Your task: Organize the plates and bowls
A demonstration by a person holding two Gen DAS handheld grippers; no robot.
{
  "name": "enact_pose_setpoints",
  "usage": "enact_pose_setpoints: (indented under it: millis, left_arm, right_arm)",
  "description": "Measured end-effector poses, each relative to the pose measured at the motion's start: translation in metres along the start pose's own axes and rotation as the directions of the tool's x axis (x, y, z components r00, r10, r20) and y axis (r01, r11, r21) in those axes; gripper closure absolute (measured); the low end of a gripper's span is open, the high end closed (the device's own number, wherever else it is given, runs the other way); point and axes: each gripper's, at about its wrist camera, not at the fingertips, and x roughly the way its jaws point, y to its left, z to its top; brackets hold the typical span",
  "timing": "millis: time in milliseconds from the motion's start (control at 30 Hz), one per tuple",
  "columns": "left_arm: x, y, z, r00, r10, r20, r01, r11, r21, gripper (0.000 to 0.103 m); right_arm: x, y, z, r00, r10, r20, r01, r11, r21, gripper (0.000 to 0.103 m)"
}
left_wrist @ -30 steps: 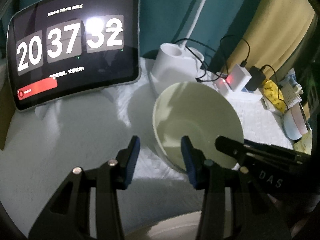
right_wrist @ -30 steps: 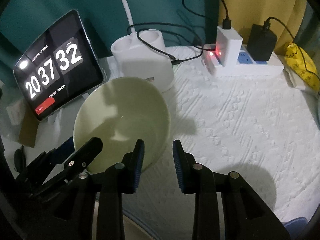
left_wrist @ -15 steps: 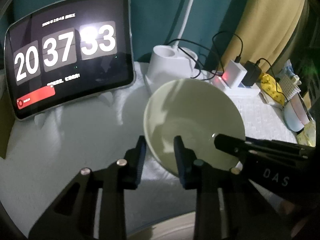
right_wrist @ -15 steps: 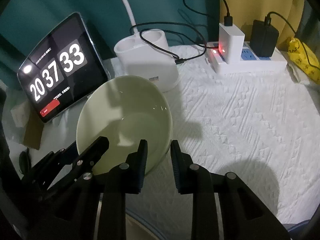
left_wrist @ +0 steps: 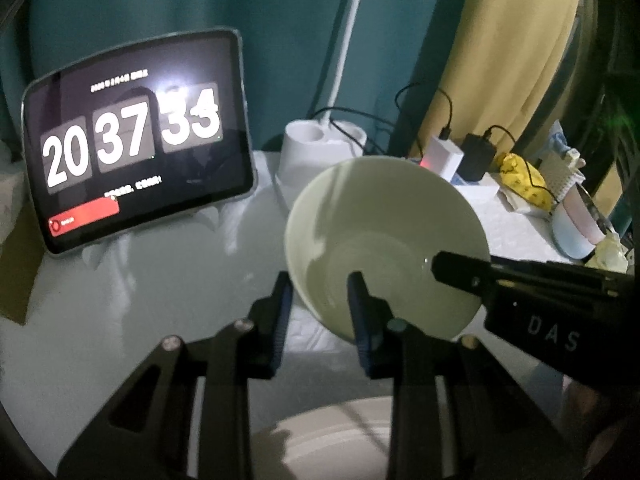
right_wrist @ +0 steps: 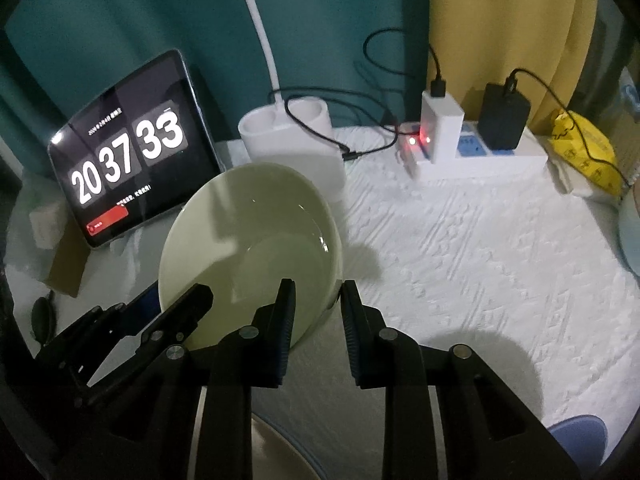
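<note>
1. Bowl (left_wrist: 384,240), pale green, is tilted and looks clear of the white cloth on the table (right_wrist: 480,248), with its open side towards both cameras.
2. Left tool (left_wrist: 320,304) is clamped on the near rim, one pad inside the bowl and one outside.
3. Right tool (right_wrist: 318,308) pinches the rim on the opposite side in the same way, one pad inside and one outside.
4. A pale plate (left_wrist: 340,440) lies just below the tools at the near edge, partly hidden by them. It looks a likely place to set the bowl, though this is only a guess.
5. To do the carry well, keep both grips even and move the two hands together, so the rim is not twisted between them.
6. Level the bowl before lowering it, since glazed ware can slip through narrow pads when tilted.
7. Keep it away from the tablet (right_wrist: 132,160), the white lamp base (right_wrist: 296,148) and the cables (right_wrist: 340,136) behind it.
8. Release only once the base rests flat.
</note>
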Motion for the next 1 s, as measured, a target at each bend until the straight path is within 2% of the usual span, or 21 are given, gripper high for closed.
enact_pose_setpoints:
  millis: [1000]
  left_arm:
    - [-0.072, -0.047, -0.007, 0.995, -0.032, 0.093, 0.03, 0.999, 0.026, 0.074]
  right_arm:
    - [-0.089, -0.013, -0.026, 0.989, 0.019, 0.149, -0.02, 1.0, 0.002, 0.078]
